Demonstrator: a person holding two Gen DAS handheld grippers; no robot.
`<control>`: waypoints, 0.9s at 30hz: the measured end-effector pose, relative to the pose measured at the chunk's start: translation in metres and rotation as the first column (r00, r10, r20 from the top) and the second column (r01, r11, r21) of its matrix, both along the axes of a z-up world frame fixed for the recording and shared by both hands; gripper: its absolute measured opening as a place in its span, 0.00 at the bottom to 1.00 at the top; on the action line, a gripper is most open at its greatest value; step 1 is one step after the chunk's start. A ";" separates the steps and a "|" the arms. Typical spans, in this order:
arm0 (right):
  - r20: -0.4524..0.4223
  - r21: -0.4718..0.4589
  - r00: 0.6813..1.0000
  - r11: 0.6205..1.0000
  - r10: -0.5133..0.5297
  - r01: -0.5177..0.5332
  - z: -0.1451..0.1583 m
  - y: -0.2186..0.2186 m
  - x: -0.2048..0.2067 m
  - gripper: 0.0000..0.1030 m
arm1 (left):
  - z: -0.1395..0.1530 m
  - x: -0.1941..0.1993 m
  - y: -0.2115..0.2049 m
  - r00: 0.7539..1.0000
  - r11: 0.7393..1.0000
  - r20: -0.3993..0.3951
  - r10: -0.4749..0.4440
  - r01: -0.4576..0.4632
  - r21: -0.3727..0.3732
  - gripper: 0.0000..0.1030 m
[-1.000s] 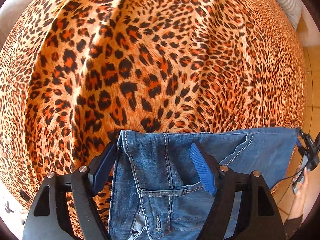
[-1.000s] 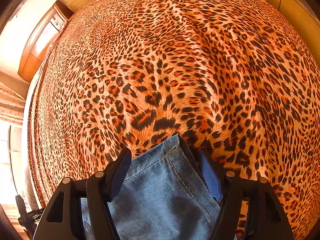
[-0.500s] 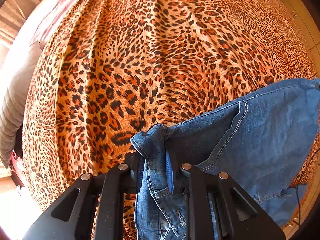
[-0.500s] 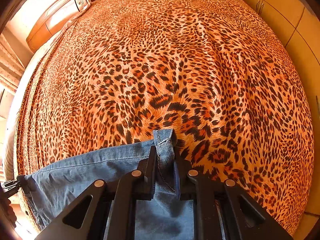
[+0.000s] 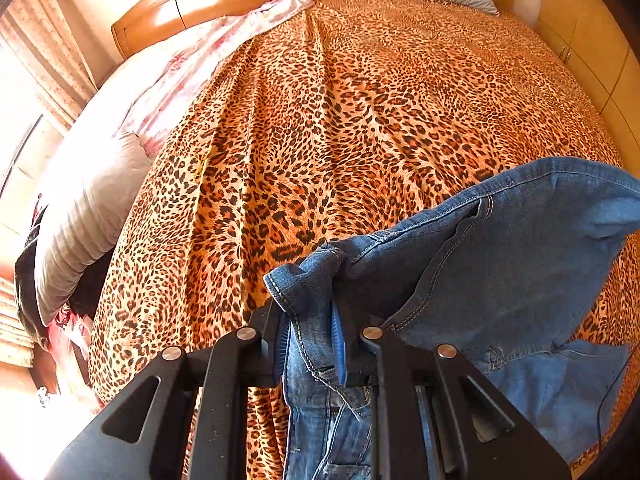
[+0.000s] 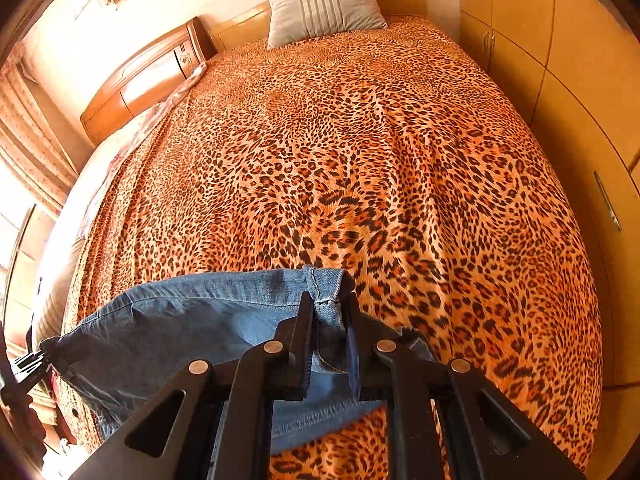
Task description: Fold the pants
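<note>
Pants [image 5: 500,264]: blue denim with pale contrast stitching, a front pocket seam and a belt loop visible. Waistband corner bunched and pinched upright at one end, fabric crumpled above the pinch. From there the cloth stretches across to the other corner [image 6: 326,292], likewise pinched, its hem folded over. Between the two held corners the denim sags in a shallow curve. Lower part hangs down off the near edge. Held portion is lifted clear of the surface below.
</note>
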State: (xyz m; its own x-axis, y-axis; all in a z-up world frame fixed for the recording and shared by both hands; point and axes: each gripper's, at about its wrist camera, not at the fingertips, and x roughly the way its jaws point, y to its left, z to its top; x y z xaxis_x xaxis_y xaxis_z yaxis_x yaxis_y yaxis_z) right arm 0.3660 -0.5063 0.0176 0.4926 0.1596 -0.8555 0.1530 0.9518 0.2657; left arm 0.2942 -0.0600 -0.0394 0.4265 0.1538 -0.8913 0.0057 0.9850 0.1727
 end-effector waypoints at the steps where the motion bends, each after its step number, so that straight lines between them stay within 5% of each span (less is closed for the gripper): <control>1: 0.010 0.009 1.000 1.000 -0.008 0.008 0.005 -0.002 -0.014 0.13 | 0.003 -0.009 0.000 1.000 1.000 0.016 -0.002 0.002 -0.005 0.16; 10: 0.008 0.105 0.996 0.991 -0.088 0.087 0.004 -0.021 -0.169 0.13 | -0.002 -0.095 0.025 0.998 0.989 -0.015 0.066 -0.068 -0.128 0.16; 13: -0.058 0.114 0.989 0.983 -0.140 0.145 -0.021 -0.030 -0.219 0.13 | -0.032 -0.122 0.030 0.990 0.977 -0.106 0.096 -0.114 -0.183 0.16; 17: -0.235 0.116 0.951 0.965 -0.202 0.234 -0.082 -0.040 -0.264 0.16 | -0.091 -0.142 0.023 0.954 0.978 -0.284 0.097 -0.144 -0.149 0.16; 19: -0.285 0.095 0.931 0.960 -0.228 0.265 -0.097 -0.041 -0.276 0.17 | -0.096 -0.149 0.024 0.946 0.973 -0.307 0.105 -0.161 -0.164 0.17; 22: -0.265 0.207 0.926 0.921 -0.271 0.329 -0.093 -0.051 -0.286 0.18 | -0.076 -0.154 0.033 0.954 0.957 -0.270 0.126 -0.189 -0.221 0.21; 27: -0.221 0.378 0.918 0.839 -0.329 0.392 -0.084 -0.065 -0.272 0.54 | -0.046 -0.162 0.052 0.948 0.908 -0.259 0.186 -0.267 -0.323 0.40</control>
State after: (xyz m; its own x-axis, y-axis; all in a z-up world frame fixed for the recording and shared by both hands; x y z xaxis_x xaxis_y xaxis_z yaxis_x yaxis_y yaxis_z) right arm 0.0943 -0.5716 -0.0667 0.4627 0.3427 -0.8176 0.5298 0.6325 0.5650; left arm 0.1318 -0.0084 -0.0858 0.2069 -0.1158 -0.9715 -0.2275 0.9601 -0.1628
